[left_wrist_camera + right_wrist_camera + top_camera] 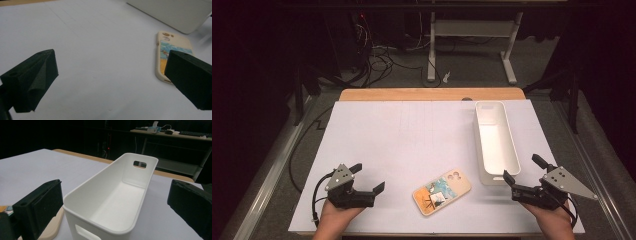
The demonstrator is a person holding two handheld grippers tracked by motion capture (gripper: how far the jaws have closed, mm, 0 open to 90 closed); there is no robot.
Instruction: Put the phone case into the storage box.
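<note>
A cream phone case (442, 192) with a beach picture lies flat near the table's front edge, between the two hands. A long white bin (495, 141) stands empty on the right half of the table. My left gripper (368, 178) rests at the front left, open, with the phone case (165, 55) beyond its right jaw. My right gripper (523, 168) is open at the front right, its jaws either side of the near end of the white bin (112, 202). A corner of the phone case (51, 228) peeks out beside the left jaw.
White paper (412, 140) covers the wooden table (432, 94). Behind the table stand a white desk frame (472, 40) and tangled cables (382, 62) on the floor. A metal rail (267, 175) runs along the left side.
</note>
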